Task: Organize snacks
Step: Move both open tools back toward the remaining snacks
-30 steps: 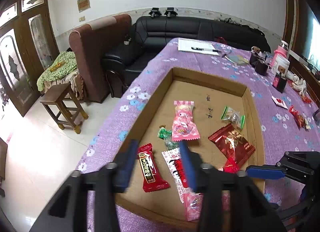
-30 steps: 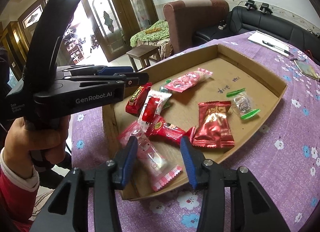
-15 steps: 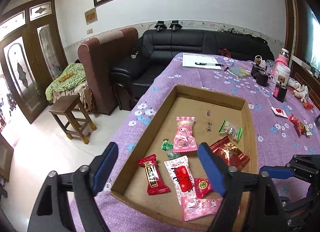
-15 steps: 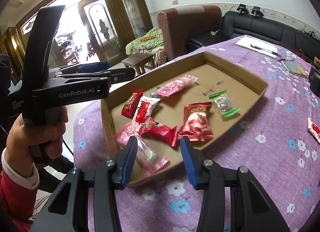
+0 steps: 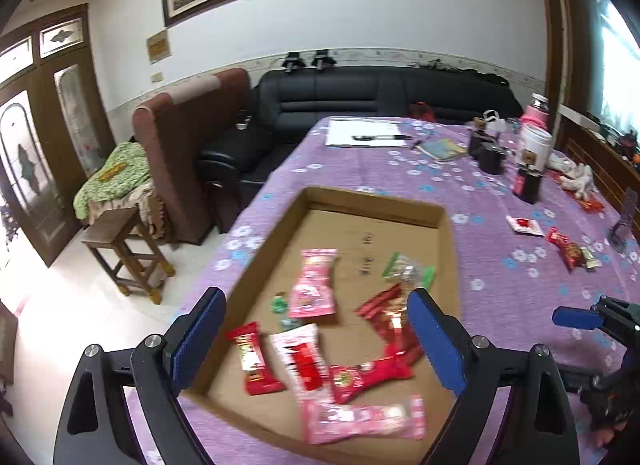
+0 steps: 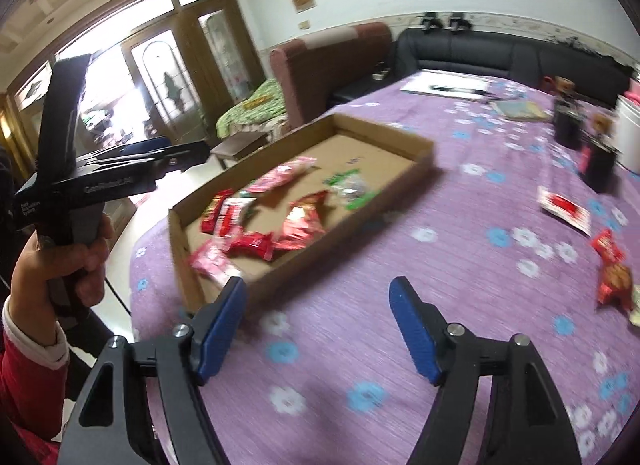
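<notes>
A shallow cardboard tray (image 5: 376,205) (image 6: 420,145) on the purple flowered tablecloth holds several wrapped snacks, among them a pink packet (image 5: 314,283) and red packets (image 5: 386,315) (image 6: 304,221). Two loose snacks lie on the cloth to the right: a white-and-red sachet (image 5: 524,225) (image 6: 564,205) and a red packet (image 5: 568,251) (image 6: 612,269). My left gripper (image 5: 316,343) is open and empty, held above the tray's near end. My right gripper (image 6: 320,329) is open and empty over bare cloth, right of the tray.
Dark cups (image 5: 492,157), a white container (image 5: 536,143), a pink bottle, papers with a pen (image 5: 364,135) and a notebook stand at the table's far end. A wooden stool (image 5: 128,253), a brown armchair and a black sofa (image 5: 380,93) stand left of and behind the table.
Both grippers have opened wide and pulled back and up from the tray. The right gripper has swung right, away from the pink packet, over the cloth.
</notes>
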### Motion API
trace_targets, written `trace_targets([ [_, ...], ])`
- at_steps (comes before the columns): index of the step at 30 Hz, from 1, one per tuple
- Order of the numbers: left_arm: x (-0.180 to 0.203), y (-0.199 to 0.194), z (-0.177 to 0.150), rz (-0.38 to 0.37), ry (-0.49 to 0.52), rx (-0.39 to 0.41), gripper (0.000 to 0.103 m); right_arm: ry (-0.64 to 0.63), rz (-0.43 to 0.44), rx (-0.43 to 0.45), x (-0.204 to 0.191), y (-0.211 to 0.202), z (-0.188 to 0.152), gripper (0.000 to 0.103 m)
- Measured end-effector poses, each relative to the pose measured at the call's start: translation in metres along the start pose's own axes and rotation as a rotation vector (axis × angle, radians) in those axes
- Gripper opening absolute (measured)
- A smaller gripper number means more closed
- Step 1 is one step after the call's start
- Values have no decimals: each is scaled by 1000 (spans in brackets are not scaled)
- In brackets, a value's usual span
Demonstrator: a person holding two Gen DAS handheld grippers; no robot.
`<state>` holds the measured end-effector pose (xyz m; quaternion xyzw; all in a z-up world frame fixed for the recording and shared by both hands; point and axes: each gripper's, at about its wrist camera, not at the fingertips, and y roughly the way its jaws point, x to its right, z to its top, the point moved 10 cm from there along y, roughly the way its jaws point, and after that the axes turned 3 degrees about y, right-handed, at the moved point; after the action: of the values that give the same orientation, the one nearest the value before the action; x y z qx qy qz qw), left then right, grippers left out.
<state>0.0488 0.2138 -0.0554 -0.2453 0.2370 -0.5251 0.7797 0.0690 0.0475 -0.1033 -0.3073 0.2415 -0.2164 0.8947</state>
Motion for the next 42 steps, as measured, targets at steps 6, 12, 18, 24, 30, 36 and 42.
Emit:
trace_targets([
  [6, 39, 1, 4, -86, 23, -11, 94, 104, -58, 38, 55, -35, -14, 74],
  [12, 87, 2, 5, -151, 74, -25, 94, 187, -131, 79, 104, -67, -28, 74],
  [18, 130, 3, 6, -195, 139, -36, 94, 239, -200, 130, 143, -95, -34, 74],
  [24, 166, 13, 4, -214, 196, -59, 94, 258, -259, 153, 170, -111, -39, 74],
  [30, 191, 23, 12, -234, 214, -68, 94, 269, -346, 151, 197, -116, -40, 74],
  [36, 222, 41, 32, -308, 251, -50, 94, 279, -417, 147, 221, -118, -30, 74],
  [42, 260, 82, 60, -351, 314, -65, 94, 313, -468, 116, 247, -109, -23, 74],
])
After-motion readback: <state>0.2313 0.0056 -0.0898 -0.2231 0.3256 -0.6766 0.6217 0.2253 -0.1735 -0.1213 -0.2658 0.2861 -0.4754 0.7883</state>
